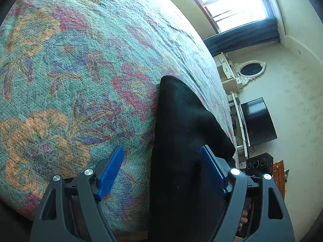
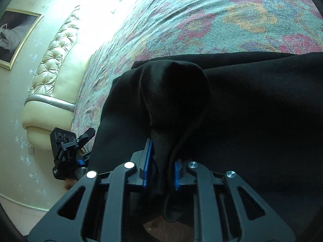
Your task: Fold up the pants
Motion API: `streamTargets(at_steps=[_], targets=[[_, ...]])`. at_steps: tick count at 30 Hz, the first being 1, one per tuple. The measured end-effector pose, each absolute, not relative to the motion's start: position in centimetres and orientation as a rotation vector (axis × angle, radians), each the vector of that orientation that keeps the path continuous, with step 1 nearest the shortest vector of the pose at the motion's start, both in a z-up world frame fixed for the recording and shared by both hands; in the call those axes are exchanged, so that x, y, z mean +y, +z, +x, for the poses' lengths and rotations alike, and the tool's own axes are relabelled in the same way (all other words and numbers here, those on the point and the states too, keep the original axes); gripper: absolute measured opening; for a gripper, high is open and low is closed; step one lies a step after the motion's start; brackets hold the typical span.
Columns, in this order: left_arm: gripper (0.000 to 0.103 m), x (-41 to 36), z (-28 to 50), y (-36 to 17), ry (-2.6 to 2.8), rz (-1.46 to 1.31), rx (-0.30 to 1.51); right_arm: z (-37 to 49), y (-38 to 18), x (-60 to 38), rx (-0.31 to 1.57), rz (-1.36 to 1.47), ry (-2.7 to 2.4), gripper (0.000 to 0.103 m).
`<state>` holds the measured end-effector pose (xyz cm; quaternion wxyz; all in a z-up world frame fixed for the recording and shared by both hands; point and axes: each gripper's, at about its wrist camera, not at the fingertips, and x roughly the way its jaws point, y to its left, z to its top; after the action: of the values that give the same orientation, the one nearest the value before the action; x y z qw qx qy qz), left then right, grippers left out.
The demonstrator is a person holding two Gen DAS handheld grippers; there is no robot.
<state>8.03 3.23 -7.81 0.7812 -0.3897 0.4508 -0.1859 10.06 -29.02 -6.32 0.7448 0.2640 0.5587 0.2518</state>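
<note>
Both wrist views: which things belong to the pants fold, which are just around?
Job:
- black pants, lying on the floral bedspread
- right gripper, shut on a bunch of the pants
- left gripper, open, with the pants' edge between its fingers

Just around:
- TV
- oval mirror
- window
- tufted headboard
- framed picture

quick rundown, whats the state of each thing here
left tool: open, blue pads wide apart, straddling the pants' edge, not gripping
right tool: shut on a bunched fold of the pants
black pants: lying on the bed, one part pinched up
floral bedspread: spread flat under the pants
tv: screen dark
</note>
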Motion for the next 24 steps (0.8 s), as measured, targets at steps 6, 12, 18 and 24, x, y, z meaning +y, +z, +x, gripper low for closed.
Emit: streamTargets(at_steps=[6, 12, 18, 24], targets=[[0.077, 3.2, 8.0, -7.4, -0.400, -0.836, 0.975, 9.5, -1.8, -29.6, 1.093, 0.526, 0.603, 0.012], [0.077, 2.6, 8.2, -6.6, -0.424, -0.884, 0.998, 7.9, 2.9, -33.8, 0.993, 0.488, 0.573, 0.012], [0.077, -0.8, 8.5, -4.9, -0.506, -0.810, 0.999, 6.1, 2.3, -41.0, 0.987, 0.508, 0.435, 0.012], [0.077, -5.5, 9.1, -4.7, -0.575, -0.734, 1.041, 5.8, -2.6, -45.6, 1.054, 0.576, 0.355, 0.012]])
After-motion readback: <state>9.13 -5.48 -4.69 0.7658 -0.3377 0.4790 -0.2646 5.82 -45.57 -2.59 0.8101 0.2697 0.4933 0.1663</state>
